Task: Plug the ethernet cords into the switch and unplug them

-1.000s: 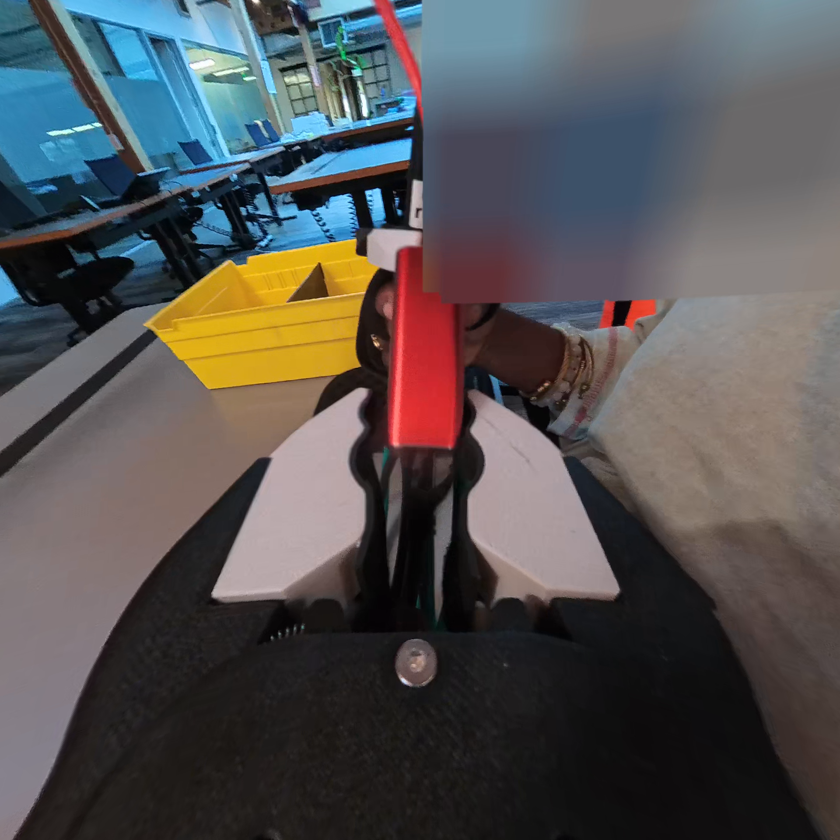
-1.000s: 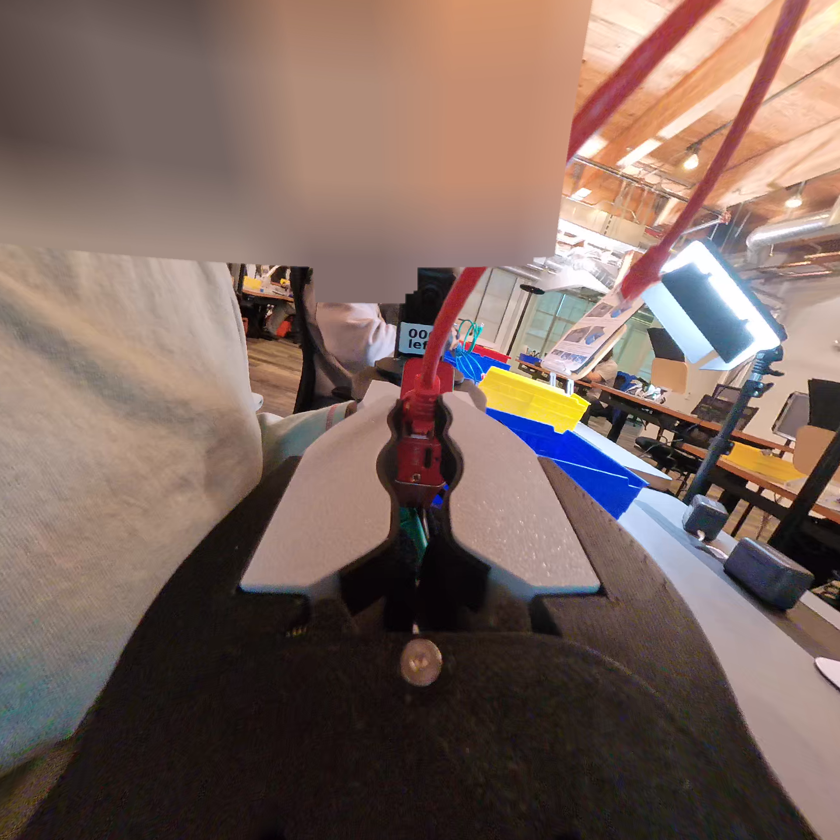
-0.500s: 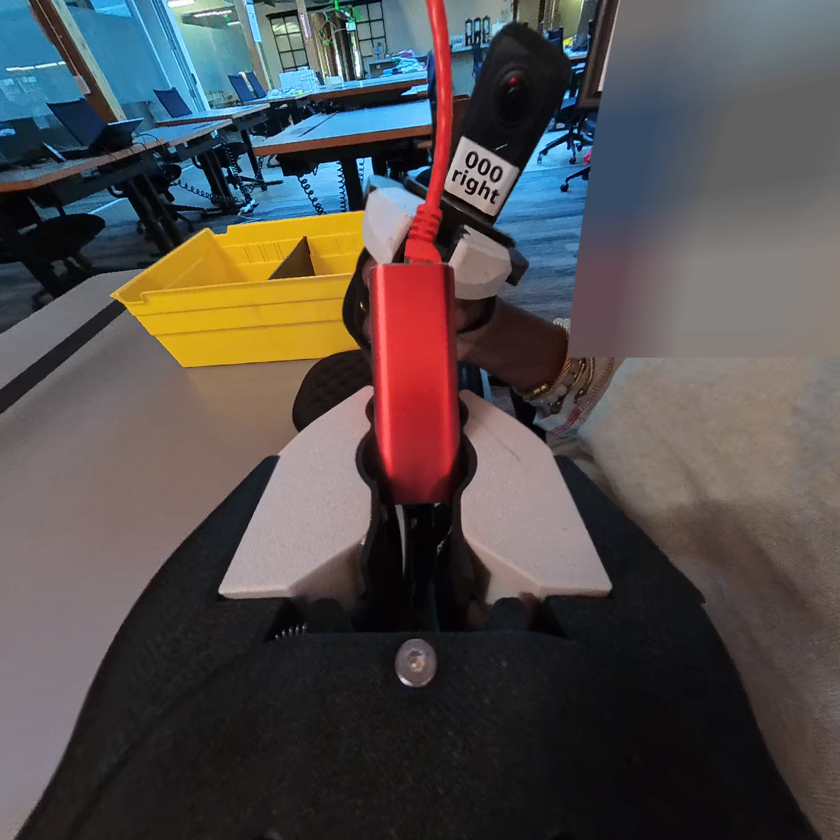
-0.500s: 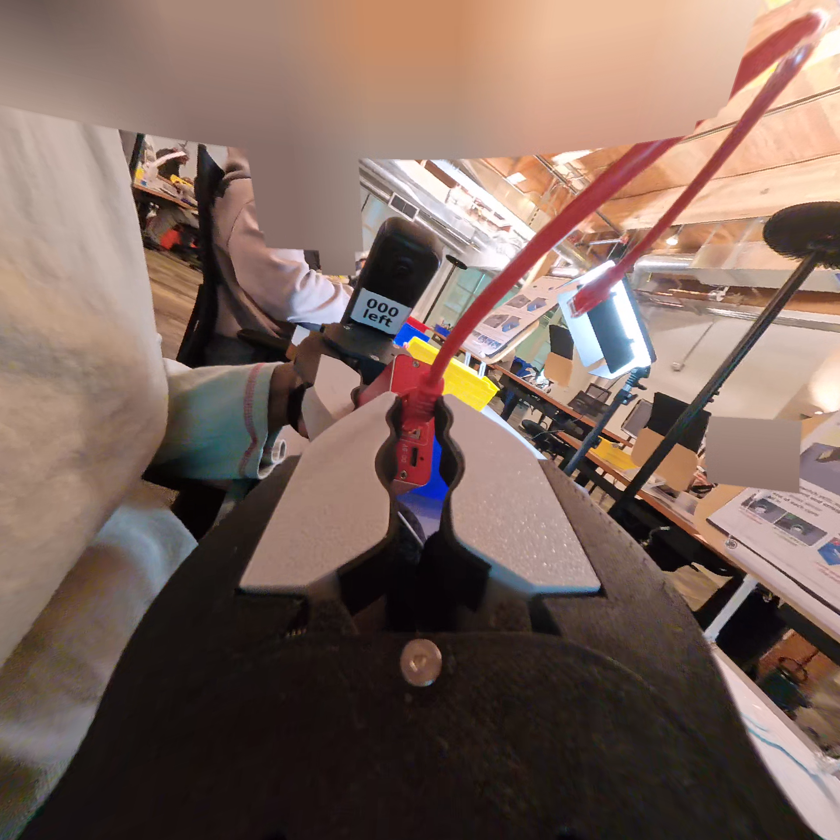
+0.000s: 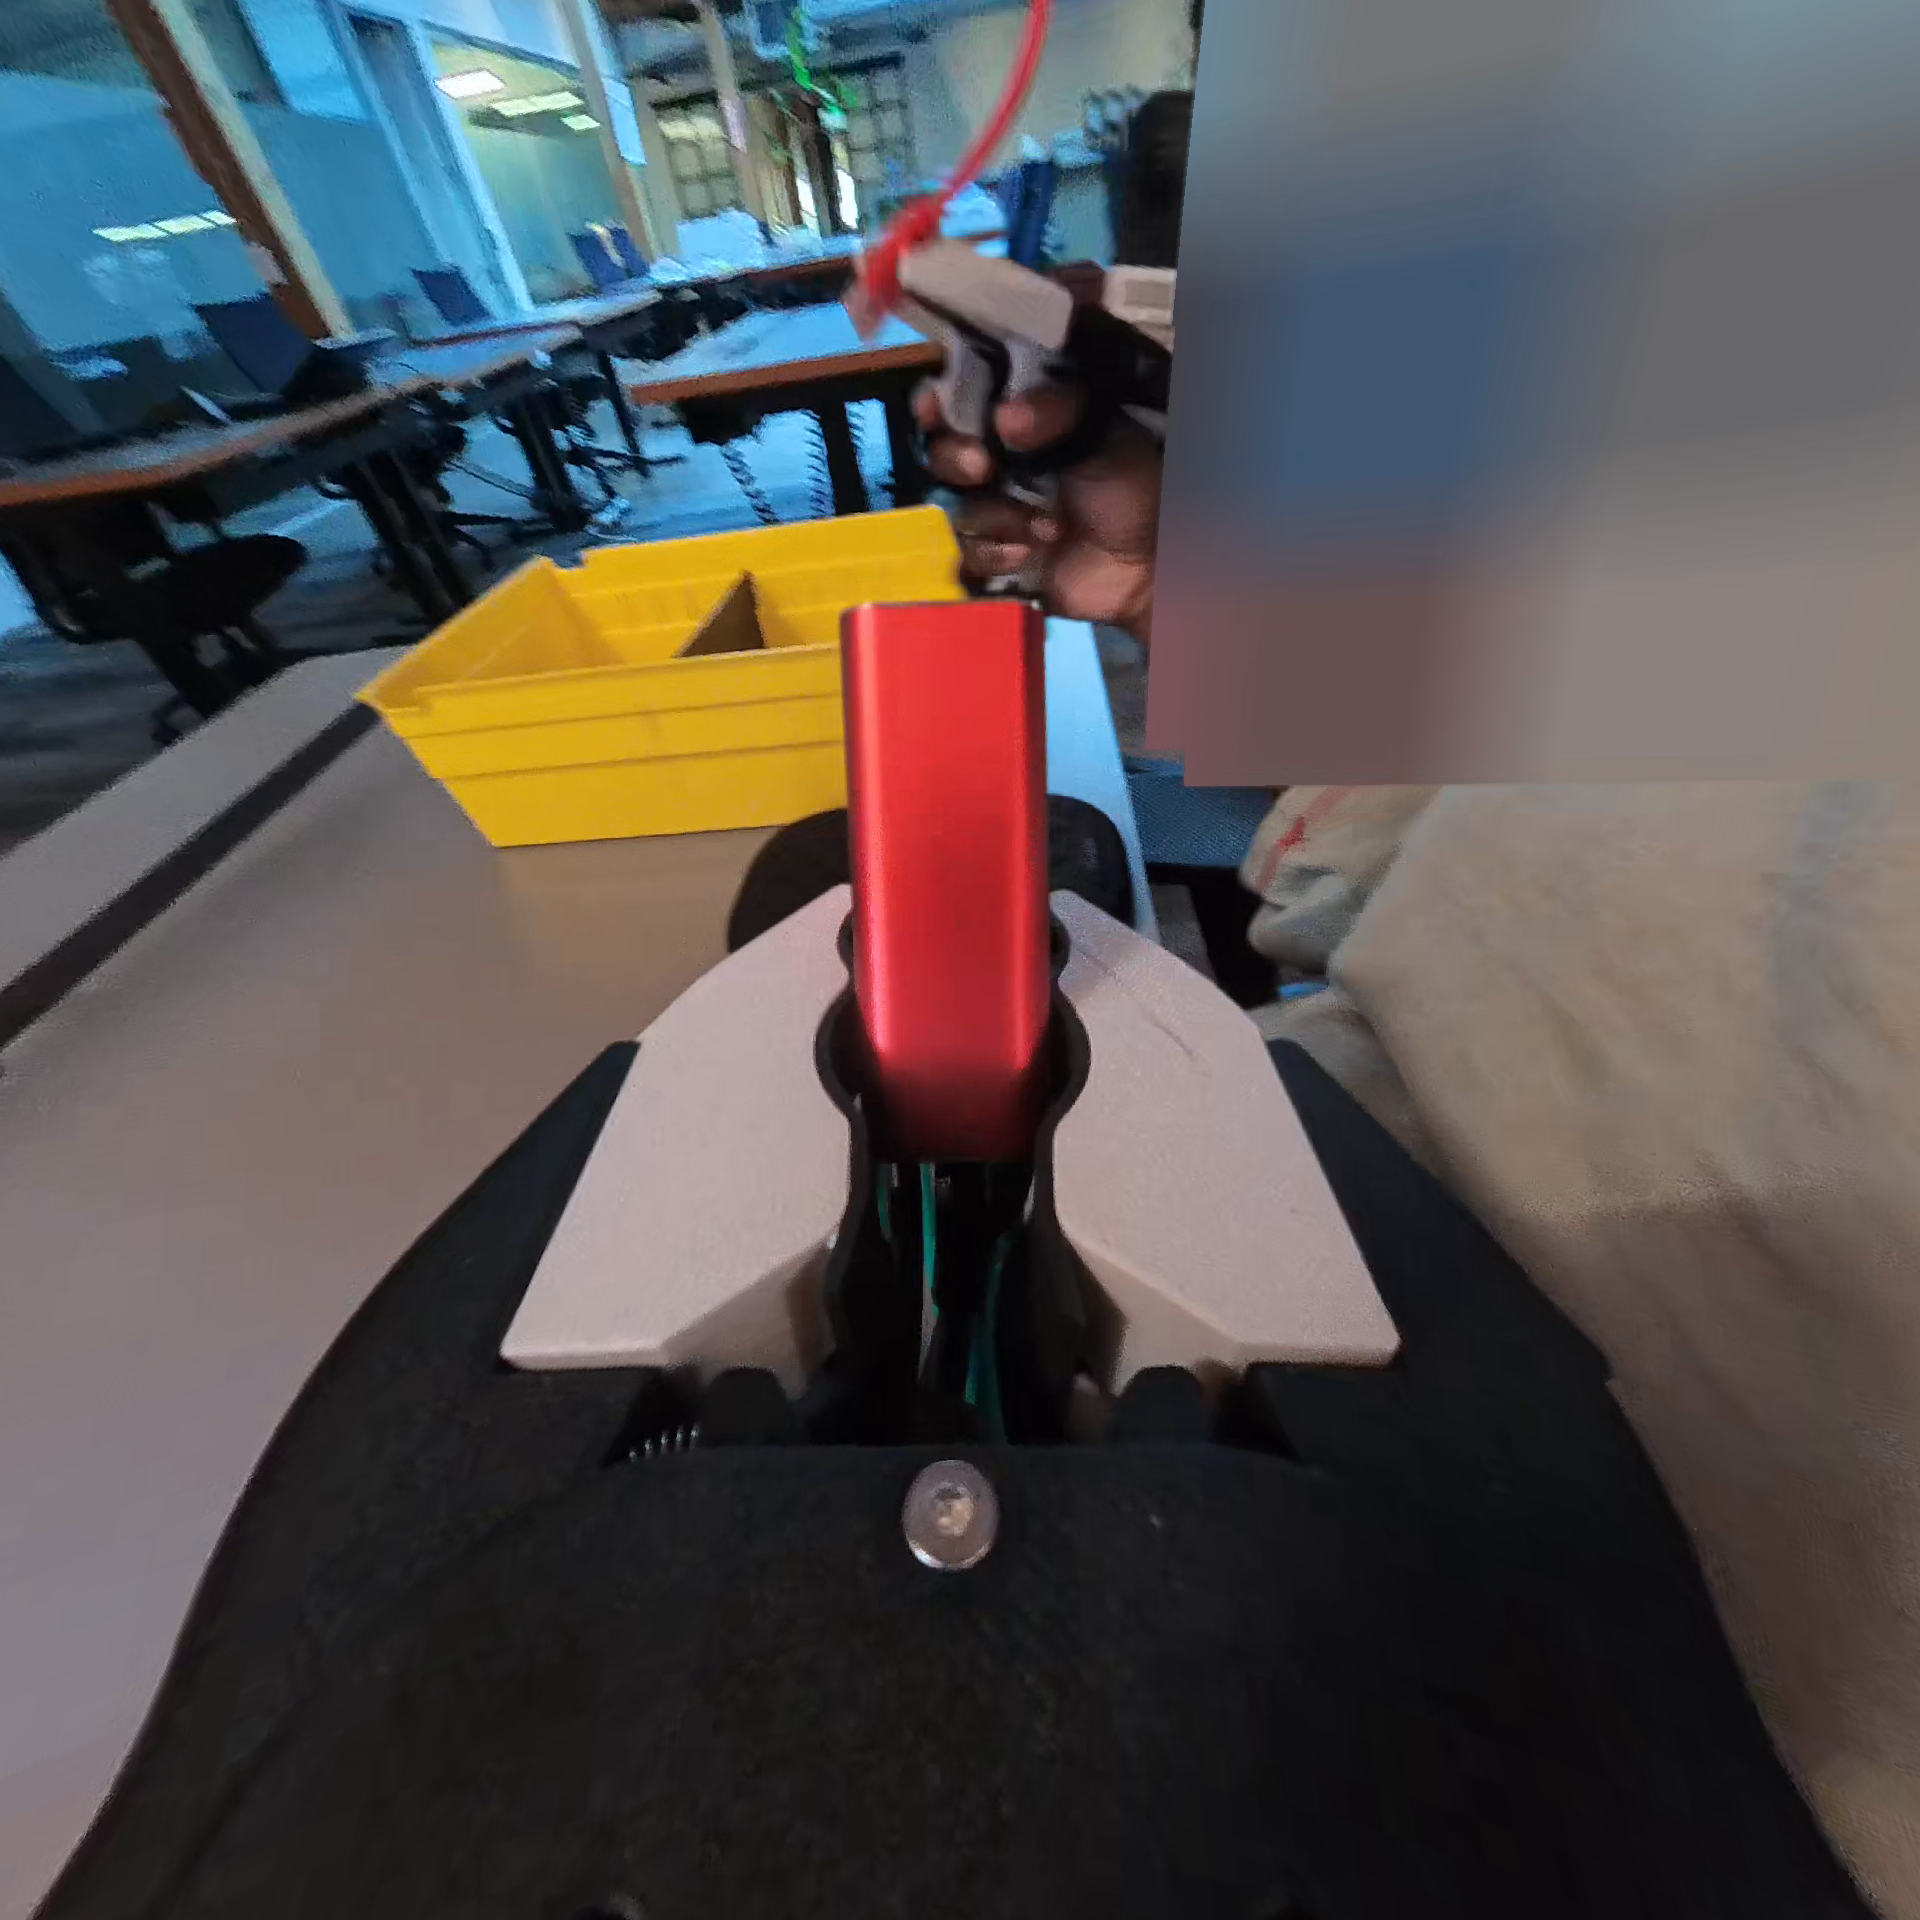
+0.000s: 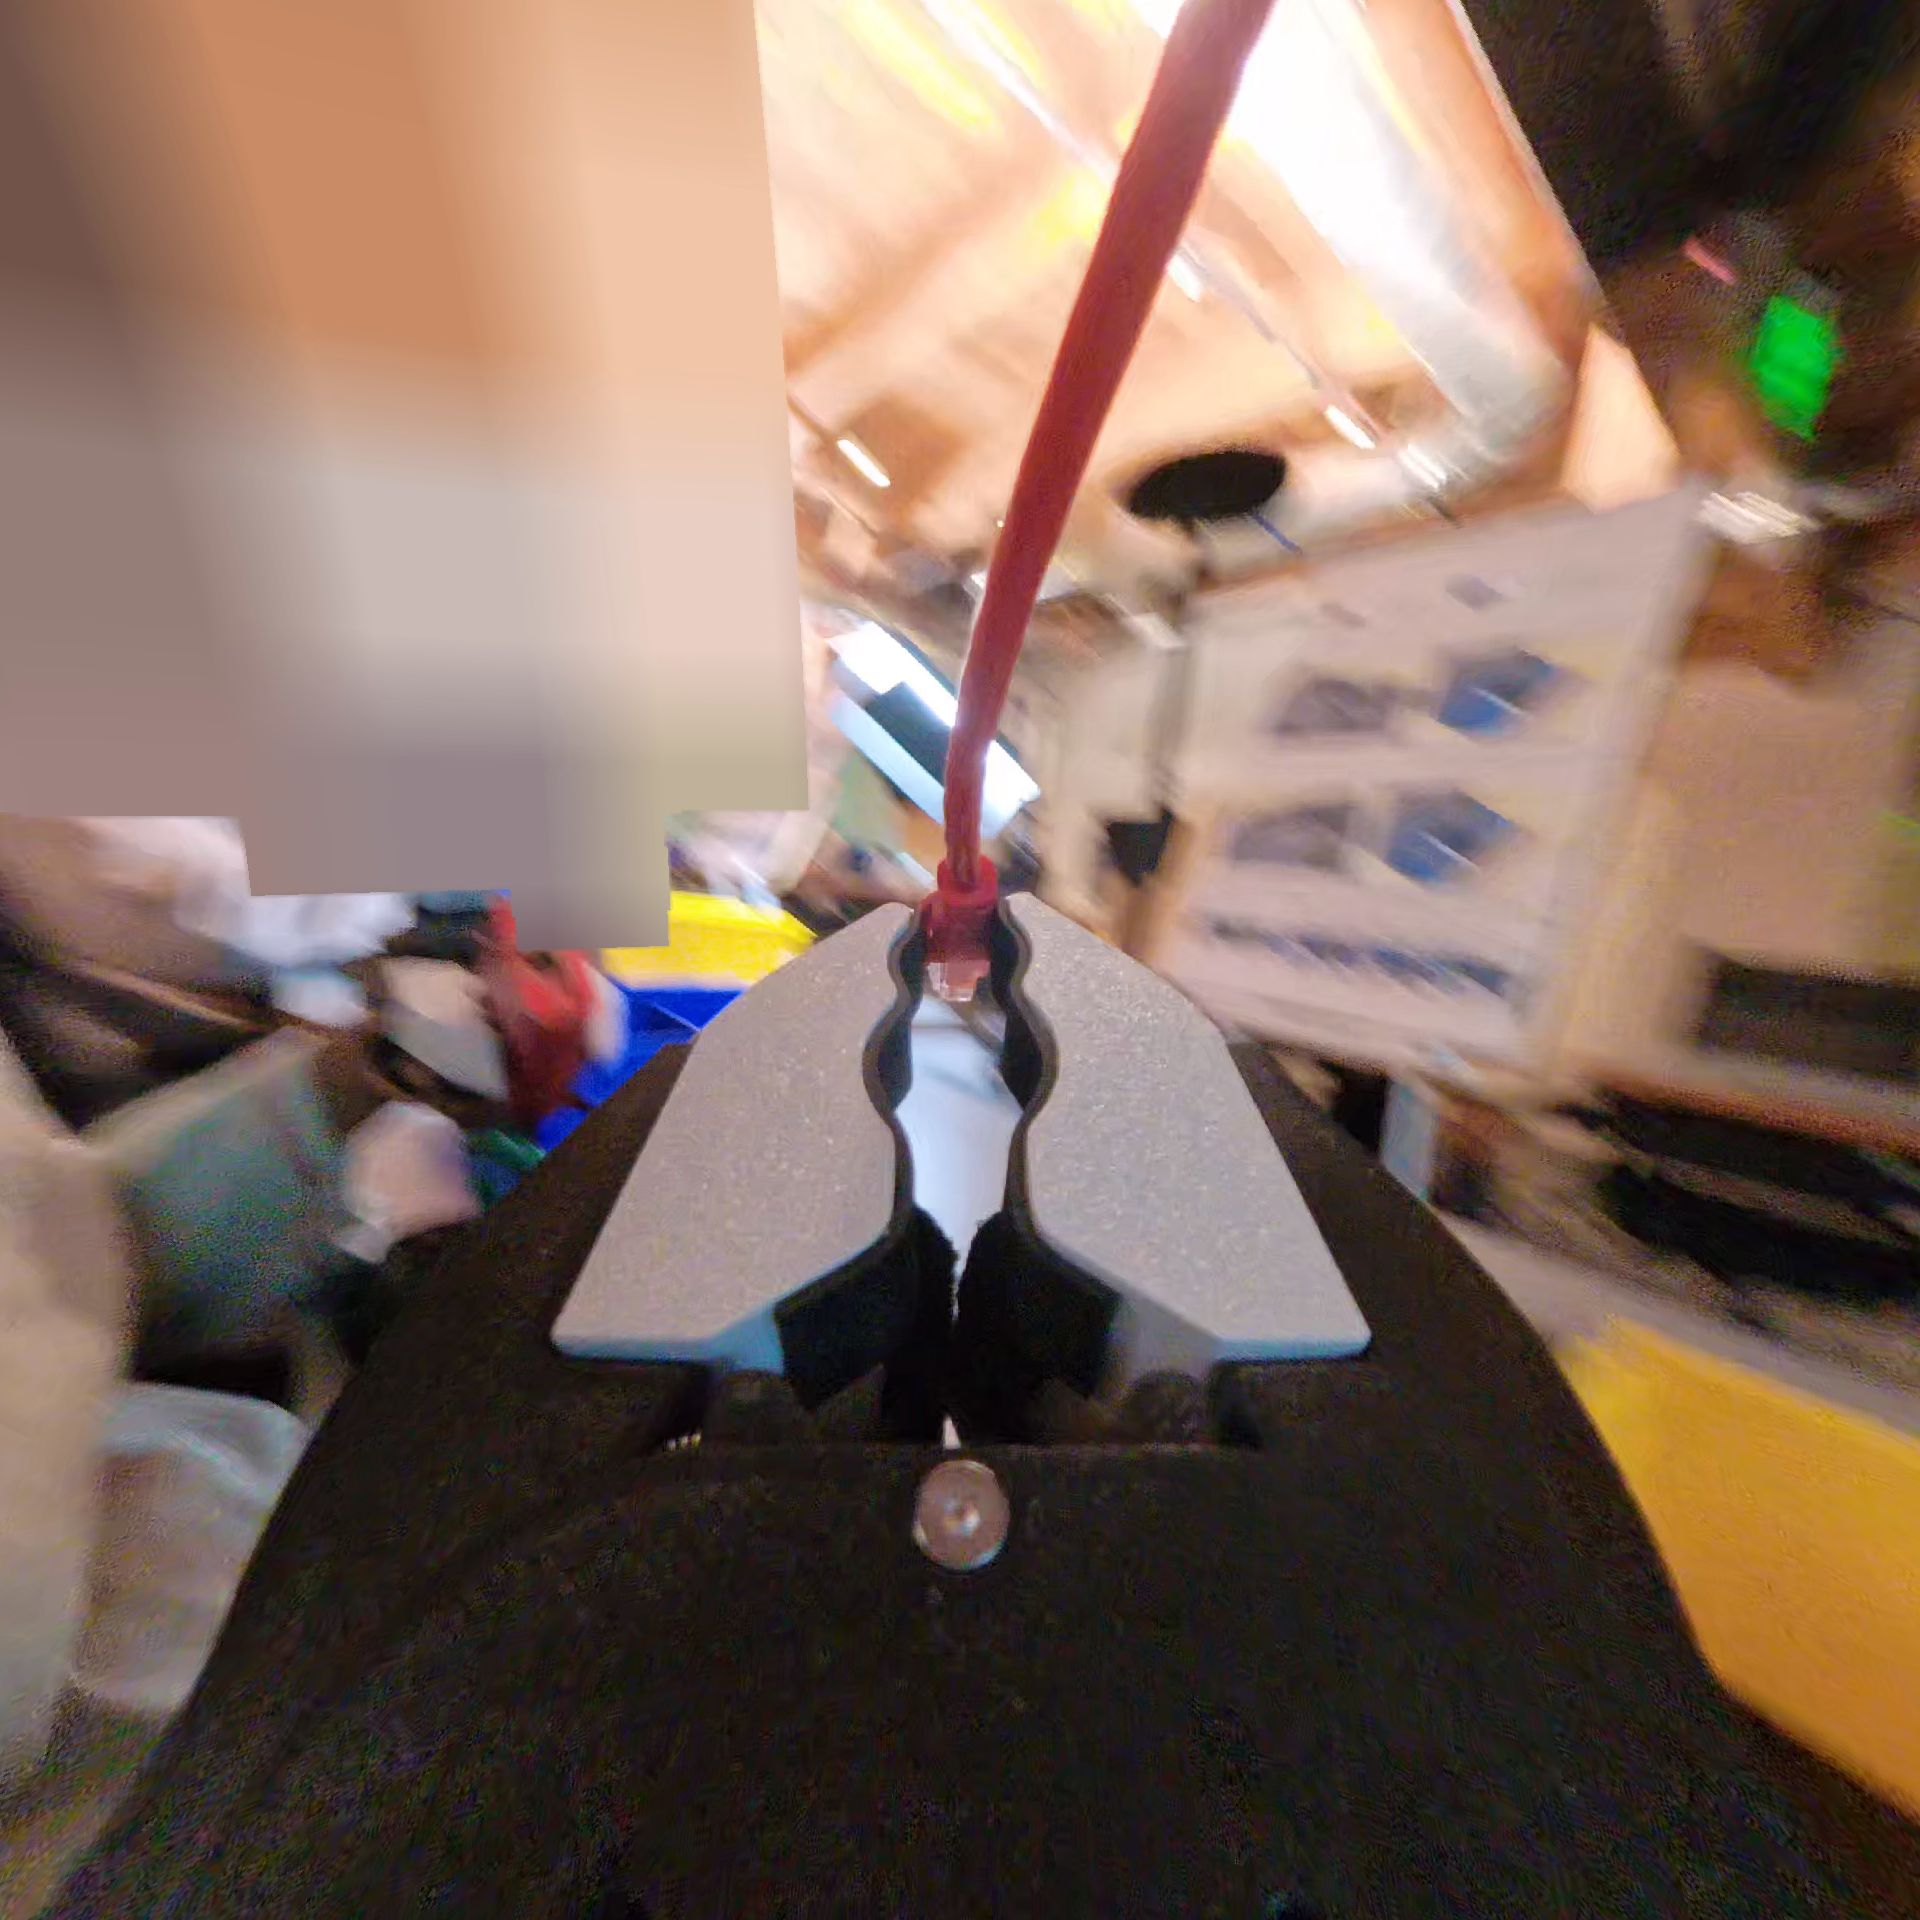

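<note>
Anodised red metal fills my left gripper point(image 5: 948, 997): the smooth, rounded rectangular switch point(image 5: 943, 873) stands upright between my matte grey, wavy-edged fingers point(image 5: 707, 1143), which are clamped on its lower part, its upper end rising clear of the tips. Thin green and black wires point(image 5: 977, 1299) show in the dark gap below it. Behind it on the pale, flat tabletop point(image 5: 312, 1039) sits a glossy yellow plastic bin point(image 5: 623, 727) with stepped walls; a brown triangular piece, seemingly cardboard, stands inside it, and I cannot tell what else it holds. In the left wrist view my right gripper point(image 5: 894, 296) is up and well apart from the switch, blurred, pinching something red. In the right wrist view that right gripper point(image 6: 960, 951) has its grainy grey fingers point(image 6: 1132, 1143) drawn narrow around the red moulded plug point(image 6: 958, 935) of the round red ethernet cord point(image 6: 1081, 416), gripped right at the fingertips, the clear end of the connector pointing back towards my palm and the cord rising away upward. The plug sits in no port; it is free of the switch. Blurred blue and yellow bins point(image 6: 717, 951) lie beyond, contents unreadable, and another yellow surface point(image 6: 1766, 1538) shows at the lower right.
</note>
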### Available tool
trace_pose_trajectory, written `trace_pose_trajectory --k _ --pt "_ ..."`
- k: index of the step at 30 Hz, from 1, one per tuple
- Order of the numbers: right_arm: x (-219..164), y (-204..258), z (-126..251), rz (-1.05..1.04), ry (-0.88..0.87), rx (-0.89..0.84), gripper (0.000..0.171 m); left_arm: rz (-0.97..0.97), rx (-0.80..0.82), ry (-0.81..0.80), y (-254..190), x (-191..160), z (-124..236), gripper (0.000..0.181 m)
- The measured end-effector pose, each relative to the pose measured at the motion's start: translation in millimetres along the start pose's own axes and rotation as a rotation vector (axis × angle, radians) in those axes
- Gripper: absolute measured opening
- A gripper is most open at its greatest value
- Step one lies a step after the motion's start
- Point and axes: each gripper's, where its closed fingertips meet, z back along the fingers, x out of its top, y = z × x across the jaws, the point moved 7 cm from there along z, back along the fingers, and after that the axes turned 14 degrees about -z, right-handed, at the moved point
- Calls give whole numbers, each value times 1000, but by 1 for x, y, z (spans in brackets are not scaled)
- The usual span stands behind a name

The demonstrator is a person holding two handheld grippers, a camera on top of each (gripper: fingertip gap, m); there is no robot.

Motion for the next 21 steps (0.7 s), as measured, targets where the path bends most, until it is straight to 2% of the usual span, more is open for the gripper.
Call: trace_pose_trajectory --k 3,8,11,18,21 --pt "14 -22 43 55 177 -316 13 60 64 -38 9 -2 0 29" --pt "15 -29 77 9 451 -531 15 59 69 -37 10 -3 -4 29" --pt "4 -30 84 -50 561 -521 15 45 64 -31 9 -3 -4 29" --pt "-25 -39 84 -254 667 -400 15 43 57 -39 9 -3 -3 29" --pt "-35 -60 86 -297 680 -529 15 46 52 -49 9 -4 -3 29"
